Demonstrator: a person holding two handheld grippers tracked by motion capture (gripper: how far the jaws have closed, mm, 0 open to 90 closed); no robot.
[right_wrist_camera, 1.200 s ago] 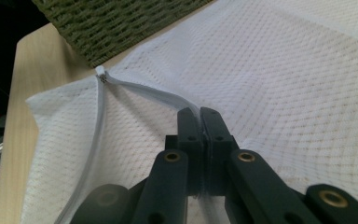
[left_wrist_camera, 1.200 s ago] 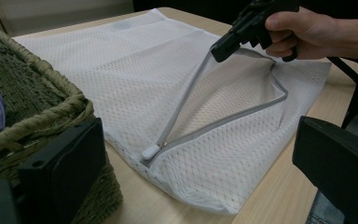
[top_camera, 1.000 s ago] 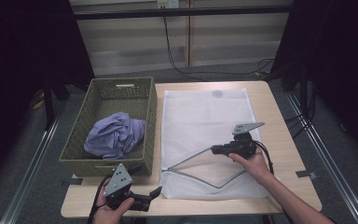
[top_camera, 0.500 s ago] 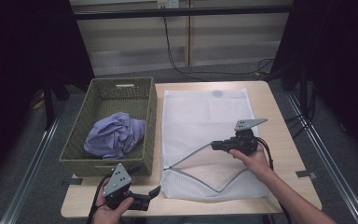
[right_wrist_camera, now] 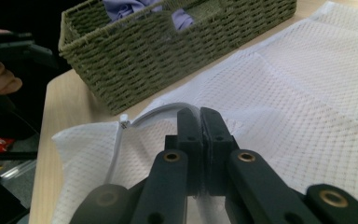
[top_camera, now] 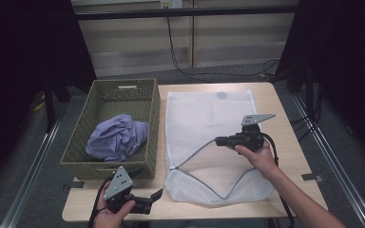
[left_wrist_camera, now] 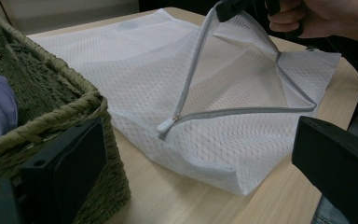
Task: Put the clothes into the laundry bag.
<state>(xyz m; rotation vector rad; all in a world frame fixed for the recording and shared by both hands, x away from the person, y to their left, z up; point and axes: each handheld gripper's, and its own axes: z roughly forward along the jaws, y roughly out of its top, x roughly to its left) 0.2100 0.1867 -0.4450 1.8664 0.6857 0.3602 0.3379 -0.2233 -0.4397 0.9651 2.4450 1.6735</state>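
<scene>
A white mesh laundry bag (top_camera: 209,118) lies flat on the table, its grey zipper undone along the near left corner. My right gripper (top_camera: 218,141) is shut on the upper zipper edge (right_wrist_camera: 168,109) and holds it lifted, so the bag's mouth (left_wrist_camera: 242,70) gapes. The zipper pull (left_wrist_camera: 168,125) rests at the bag's left corner. A crumpled purple cloth (top_camera: 116,137) sits in the green woven basket (top_camera: 154,118) left of the bag. My left gripper (top_camera: 157,195) is open at the table's front left, near the basket's corner, with nothing between its jaws and pointing toward the bag.
The basket's near wall (left_wrist_camera: 74,107) stands close to the left jaw. Bare wooden tabletop (top_camera: 294,123) runs right of the bag. A black cable (top_camera: 180,52) hangs behind the table, and dark curtains flank it.
My right gripper has risen a little with the zipper edge, and the bag's mouth stands wider. The left gripper has stayed put.
</scene>
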